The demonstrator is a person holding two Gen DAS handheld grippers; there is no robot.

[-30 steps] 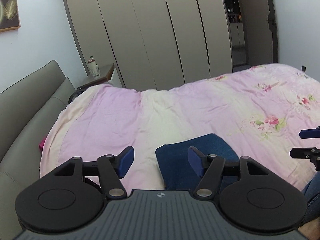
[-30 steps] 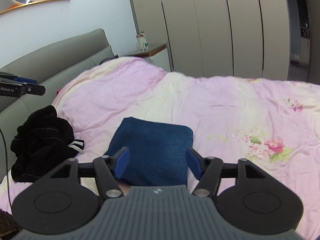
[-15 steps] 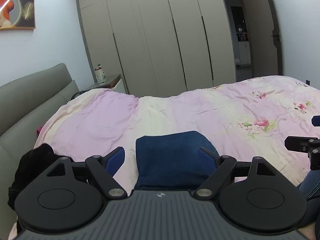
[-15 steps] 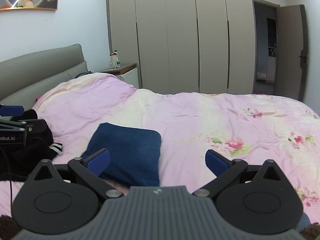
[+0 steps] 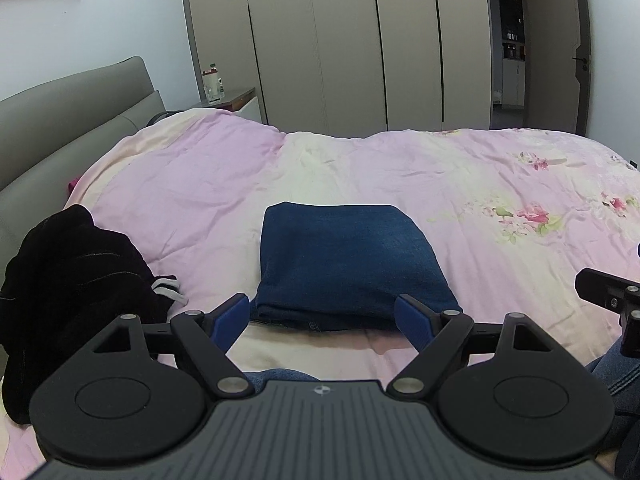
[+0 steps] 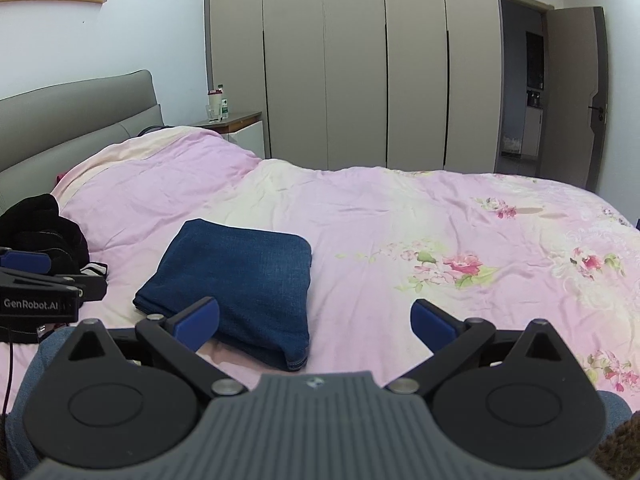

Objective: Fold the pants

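Observation:
The dark blue denim pants [image 5: 348, 260] lie folded into a compact rectangle on the pink floral bedspread [image 5: 420, 176]. They also show in the right wrist view [image 6: 240, 276], left of centre. My left gripper [image 5: 326, 320] is open and empty, held just short of the pants' near edge. My right gripper [image 6: 316, 320] is open and empty, near the pants' right corner. Neither touches the pants. The other gripper shows at each view's edge.
A heap of black clothes [image 5: 68, 280] lies on the bed left of the pants. A grey headboard [image 5: 72, 100] runs along the left. A nightstand with bottles [image 5: 228, 98] and beige wardrobes [image 5: 340, 40] stand behind. A doorway [image 6: 560, 88] is at the far right.
Both grippers have pulled back and risen away from the folded pants, and their jaws have spread wider. The pants lie still on the bed.

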